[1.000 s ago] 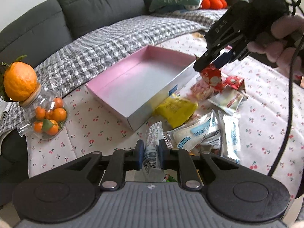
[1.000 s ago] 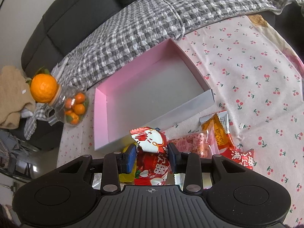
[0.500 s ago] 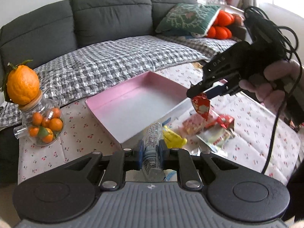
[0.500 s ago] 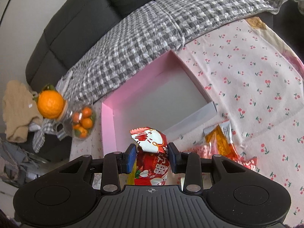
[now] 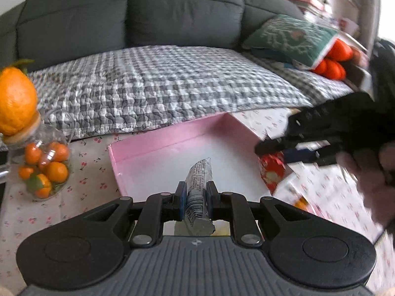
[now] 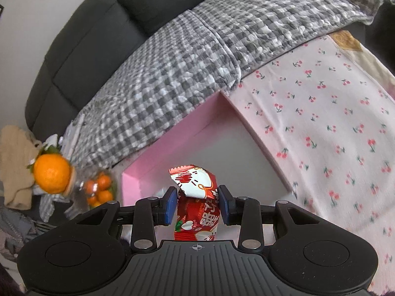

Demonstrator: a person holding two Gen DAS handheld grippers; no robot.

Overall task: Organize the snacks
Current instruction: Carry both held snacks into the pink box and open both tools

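Both grippers have lifted over the pink box (image 5: 158, 148), away from the snack pile. Left gripper (image 5: 195, 198) pinches a light, crinkly silver packet (image 5: 197, 185) mid-body; right gripper (image 6: 197, 203) seems barely to touch its slippery red packet (image 6: 196, 197).

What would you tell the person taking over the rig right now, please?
Left gripper: shut on the grey printed packet, held over the pink box.
Right gripper: shut on the red snack packet, also above the box.
Done: both packets are lifted; no snack is visible in the box.
Left: release both into the box, then fetch the remaining snacks on the cherry-print cloth, to the box's right.
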